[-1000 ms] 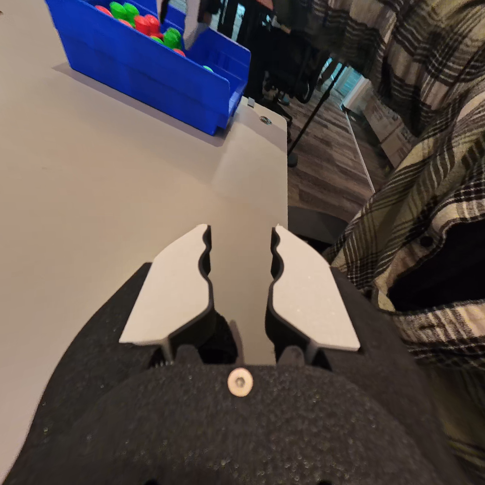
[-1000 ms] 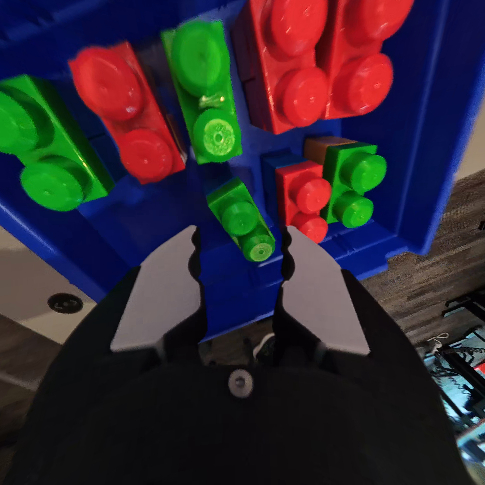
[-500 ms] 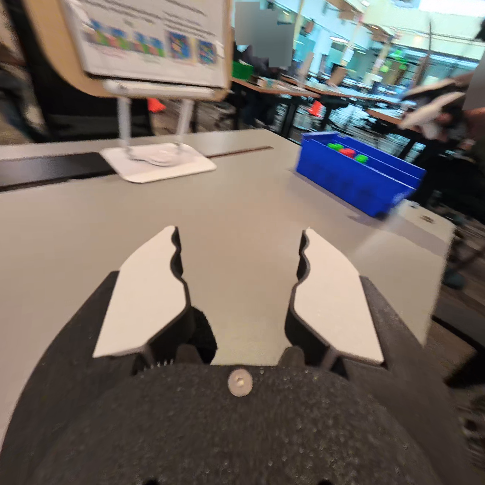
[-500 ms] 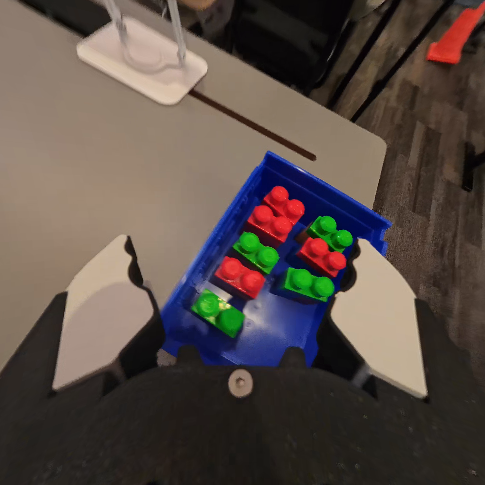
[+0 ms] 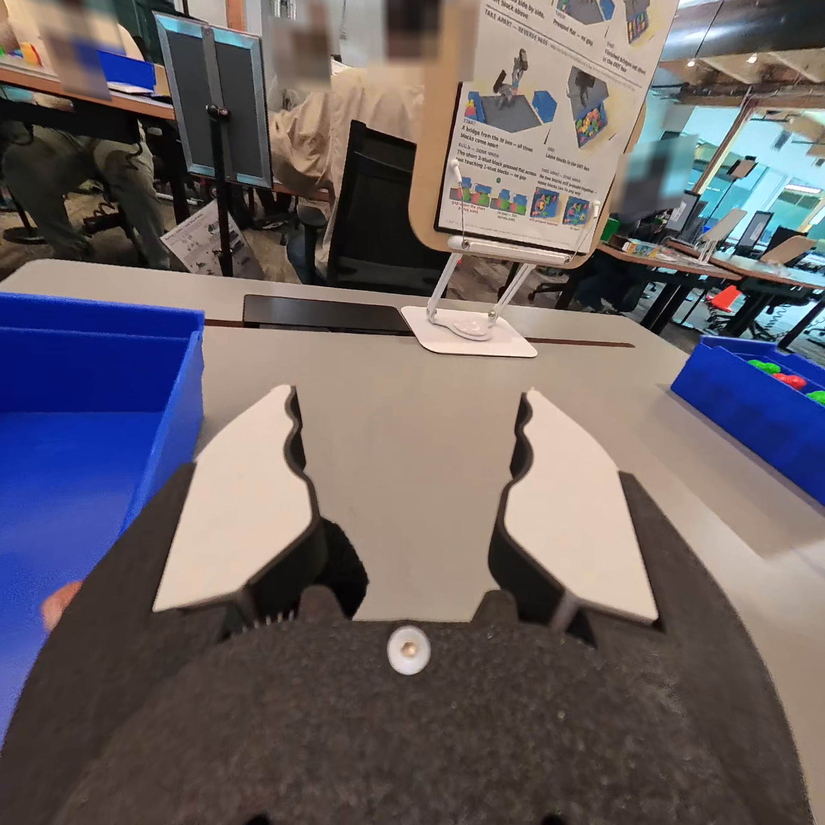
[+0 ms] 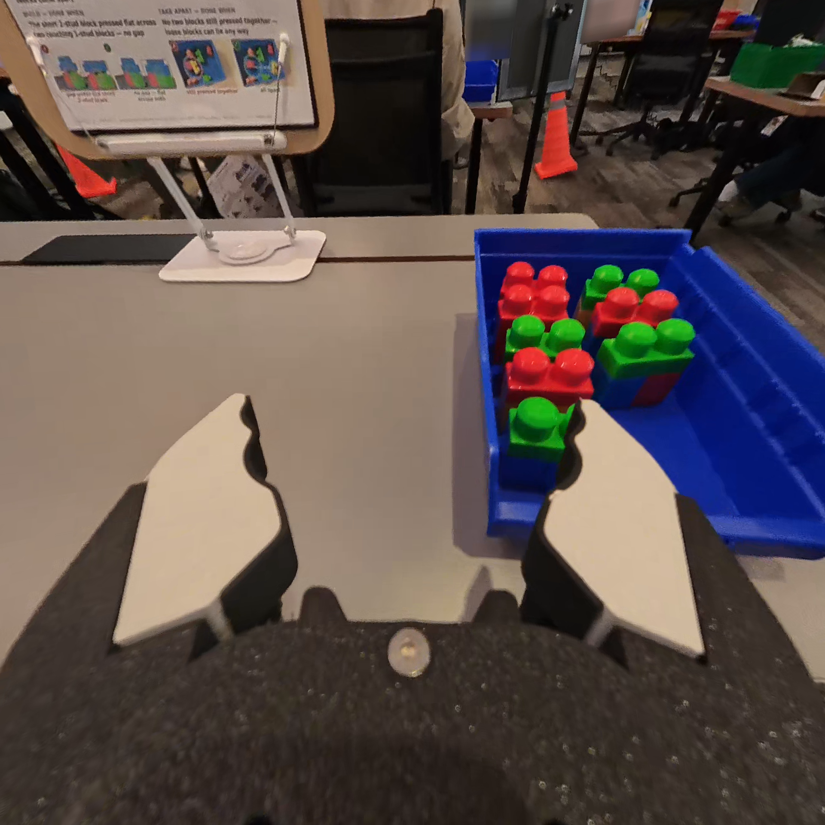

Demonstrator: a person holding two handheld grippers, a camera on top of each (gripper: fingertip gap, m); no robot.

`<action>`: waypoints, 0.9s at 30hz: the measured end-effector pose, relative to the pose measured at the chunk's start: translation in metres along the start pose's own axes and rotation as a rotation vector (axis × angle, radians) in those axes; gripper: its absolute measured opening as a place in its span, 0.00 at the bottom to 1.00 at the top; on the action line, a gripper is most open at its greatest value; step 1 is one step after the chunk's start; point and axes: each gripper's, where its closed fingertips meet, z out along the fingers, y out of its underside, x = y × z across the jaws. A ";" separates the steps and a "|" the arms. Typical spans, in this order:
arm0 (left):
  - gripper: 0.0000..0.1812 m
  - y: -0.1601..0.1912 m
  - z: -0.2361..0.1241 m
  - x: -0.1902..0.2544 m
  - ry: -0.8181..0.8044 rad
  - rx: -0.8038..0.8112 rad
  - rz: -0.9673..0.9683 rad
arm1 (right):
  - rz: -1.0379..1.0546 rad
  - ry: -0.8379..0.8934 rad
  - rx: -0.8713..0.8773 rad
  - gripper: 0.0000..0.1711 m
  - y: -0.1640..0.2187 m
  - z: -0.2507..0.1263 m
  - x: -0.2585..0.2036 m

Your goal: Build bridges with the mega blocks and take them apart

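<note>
In the right wrist view a blue bin [image 6: 759, 402] on the right of the grey table [image 6: 312, 379] holds several built bridges with red and green two-stud tops. The nearest one has a green top [image 6: 535, 431]; behind it stands a red-topped one [image 6: 551, 375]. My right gripper [image 6: 413, 406] is open and empty over bare table, its right finger just left of the bin's near corner. My left gripper [image 5: 408, 395] is open and empty over the table middle. The bin with blocks also shows in the left wrist view [image 5: 750, 415] at far right.
A second blue bin [image 5: 98, 402] stands at the left in the left wrist view; the part I see holds nothing. An instruction card on a white stand [image 5: 473, 332] sits at the table's back, also in the right wrist view [image 6: 245, 256]. A black strip [image 5: 321, 312] lies beside it. People and chairs sit beyond.
Both grippers pulled back and levelled out to face across the table. The right one rose out of the bin of blocks and opened wider. The left one swung left and opened wider.
</note>
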 end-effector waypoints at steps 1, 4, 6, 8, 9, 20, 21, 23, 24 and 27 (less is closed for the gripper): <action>0.50 0.002 0.000 -0.002 0.001 -0.005 -0.009 | -0.009 0.001 -0.016 0.75 0.005 -0.001 -0.001; 0.51 0.007 0.001 -0.009 -0.008 -0.023 -0.013 | -0.020 0.005 -0.044 0.76 0.012 -0.002 0.001; 0.51 0.007 0.003 -0.011 -0.012 -0.030 -0.008 | -0.005 0.006 -0.038 0.76 0.011 -0.004 0.004; 0.51 0.006 0.004 -0.012 -0.009 -0.034 -0.005 | -0.009 0.013 -0.038 0.76 0.009 -0.005 0.007; 0.51 0.005 0.004 -0.012 -0.008 -0.035 -0.003 | -0.016 0.019 -0.034 0.75 0.008 -0.005 0.009; 0.50 0.024 0.018 0.007 0.055 -0.097 0.019 | -0.218 -0.029 -0.069 0.73 -0.013 -0.008 0.040; 0.50 0.025 0.020 0.010 0.066 -0.102 0.017 | -0.269 -0.056 -0.085 0.70 -0.015 -0.007 0.043; 0.50 0.028 0.024 0.016 0.091 -0.113 0.014 | -0.394 -0.120 -0.138 0.67 -0.018 -0.003 0.051; 0.50 0.030 0.026 0.020 0.105 -0.117 0.013 | -0.476 -0.162 -0.182 0.65 -0.016 0.000 0.054; 0.49 0.035 0.030 0.030 0.137 -0.128 0.012 | -0.707 -0.294 -0.322 0.51 -0.008 0.010 0.070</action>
